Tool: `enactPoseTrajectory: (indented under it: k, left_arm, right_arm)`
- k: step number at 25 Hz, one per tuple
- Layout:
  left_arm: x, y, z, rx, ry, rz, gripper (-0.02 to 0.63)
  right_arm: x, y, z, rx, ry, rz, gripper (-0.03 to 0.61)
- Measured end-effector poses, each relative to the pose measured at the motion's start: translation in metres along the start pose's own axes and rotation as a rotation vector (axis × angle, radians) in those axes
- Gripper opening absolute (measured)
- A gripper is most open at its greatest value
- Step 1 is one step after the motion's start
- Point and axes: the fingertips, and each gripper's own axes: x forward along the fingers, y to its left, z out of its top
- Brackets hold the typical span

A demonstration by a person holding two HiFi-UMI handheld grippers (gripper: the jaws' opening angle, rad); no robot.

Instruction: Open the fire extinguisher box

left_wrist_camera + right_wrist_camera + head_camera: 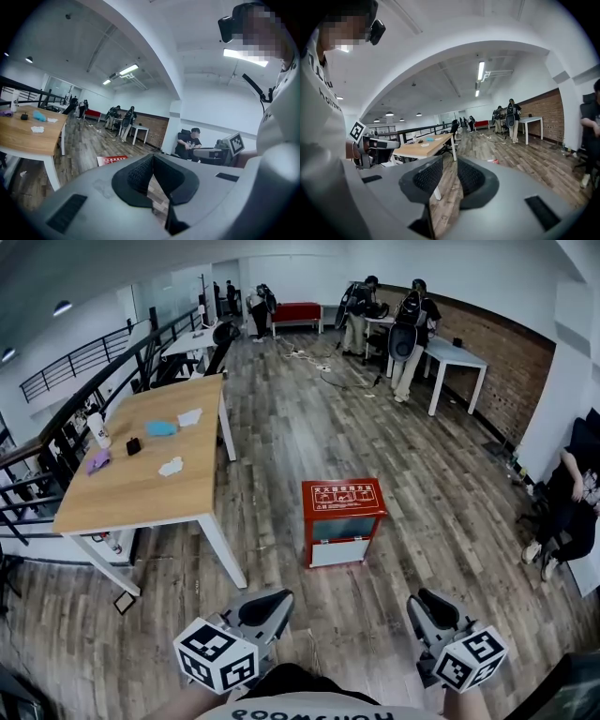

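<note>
The red fire extinguisher box (342, 521) stands on the wooden floor ahead of me, with a white label on its lid and a pale front panel; the lid lies flat. In the left gripper view only the lid (112, 160) shows, over the gripper's body. Both grippers hang low in the head view, well short of the box. My left gripper (277, 598) (152, 157) has its pads touching at the tips, with nothing between them. My right gripper (424, 600) (450, 161) stands slightly open, and floor shows through the gap.
A wooden table (141, 474) with small items stands to the left of the box, with a black railing (56, 418) behind it. Several people stand by a white table (455, 357) at the back. A person sits at the right wall (572, 502). Cables lie on the far floor (328, 371).
</note>
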Motion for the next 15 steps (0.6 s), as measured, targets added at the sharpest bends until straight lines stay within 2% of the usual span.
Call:
enactPoseTrajectory:
  k: [7,15]
  left_arm:
    - [0.011,0.009,-0.002,0.001,0.028,0.018,0.008]
    - [0.058,0.031,0.001,-0.012,0.056,-0.033,0.007]
  right_arm:
    - [0.015,-0.006,-0.011,0.02,0.024,0.044,0.083]
    - [0.038,-0.033,-0.016,0.016,0.095,0.002,0.081]
